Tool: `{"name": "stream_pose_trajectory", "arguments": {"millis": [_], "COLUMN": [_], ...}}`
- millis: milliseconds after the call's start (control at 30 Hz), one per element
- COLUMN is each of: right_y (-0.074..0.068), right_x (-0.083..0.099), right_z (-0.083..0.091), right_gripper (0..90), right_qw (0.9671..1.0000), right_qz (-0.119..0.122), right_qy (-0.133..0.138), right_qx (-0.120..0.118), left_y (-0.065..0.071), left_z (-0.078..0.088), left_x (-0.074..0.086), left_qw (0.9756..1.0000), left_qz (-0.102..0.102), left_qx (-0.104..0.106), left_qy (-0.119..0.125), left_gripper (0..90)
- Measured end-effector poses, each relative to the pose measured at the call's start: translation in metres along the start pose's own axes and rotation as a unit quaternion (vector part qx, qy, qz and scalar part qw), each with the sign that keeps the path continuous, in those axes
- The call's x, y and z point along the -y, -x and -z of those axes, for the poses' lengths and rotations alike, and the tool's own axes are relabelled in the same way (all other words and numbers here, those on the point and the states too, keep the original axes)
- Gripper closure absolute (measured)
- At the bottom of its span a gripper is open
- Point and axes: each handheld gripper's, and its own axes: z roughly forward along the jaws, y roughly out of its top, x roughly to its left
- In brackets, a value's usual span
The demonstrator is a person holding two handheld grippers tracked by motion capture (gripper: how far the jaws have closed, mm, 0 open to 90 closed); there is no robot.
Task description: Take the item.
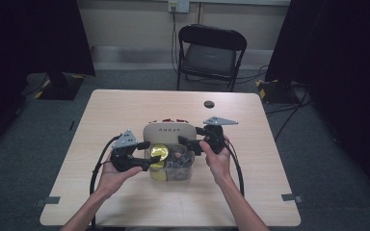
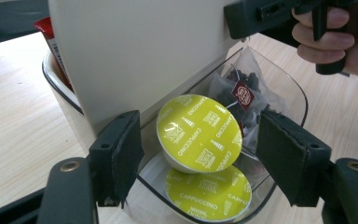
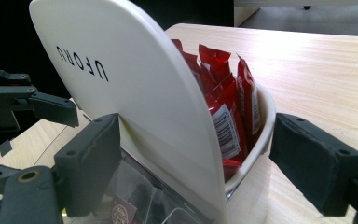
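A white tub's lid (image 1: pixel 169 131) marked UFORU stands raised on the table, with red sachets (image 3: pixel 223 93) packed upright behind it. In front sits a clear tray (image 2: pixel 298 98) holding two yellow cappuccino capsules and dark tea bags (image 2: pixel 242 93). The upper capsule (image 2: pixel 198 133) leans tilted over the flat one (image 2: pixel 207 196). My left gripper (image 2: pixel 200 158) is open, its pads on either side of the tilted capsule with gaps on both sides. My right gripper (image 3: pixel 200 163) is open astride the lid (image 3: pixel 135 84); one pad lies against the lid's front, the other stands clear of the tub.
The tub and tray sit mid-table, a little toward the person. A small dark round spot (image 1: pixel 208 104) marks the tabletop farther back. A black folding chair (image 1: pixel 211 53) stands beyond the far edge. Bare wood (image 1: pixel 120 110) lies to the left and right.
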Motion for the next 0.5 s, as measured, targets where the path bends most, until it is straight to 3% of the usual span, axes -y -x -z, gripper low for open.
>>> {"name": "stream_pose_trajectory", "arguments": {"millis": [67, 200, 500], "right_y": [0.001, 0.001, 0.001], "right_x": [0.000, -0.001, 0.000], "right_z": [0.000, 0.001, 0.002], "right_gripper": [16.2, 16.8, 17.2], "right_qw": [1.0000, 1.0000, 1.0000], "right_qz": [-0.002, 0.000, -0.001], "right_qy": [0.001, 0.002, 0.002], "right_qx": [-0.002, -0.002, -0.002], "left_y": [0.000, 0.004, 0.008], "left_z": [-0.003, -0.009, -0.016], "left_x": [0.000, 0.000, 0.000], "left_qw": [1.0000, 0.9998, 0.9995], "left_qz": [0.005, -0.016, -0.019], "left_qx": [0.006, -0.002, -0.004], "left_qy": [-0.003, -0.014, -0.025], "left_gripper": [30.4, 30.7, 30.7]}}
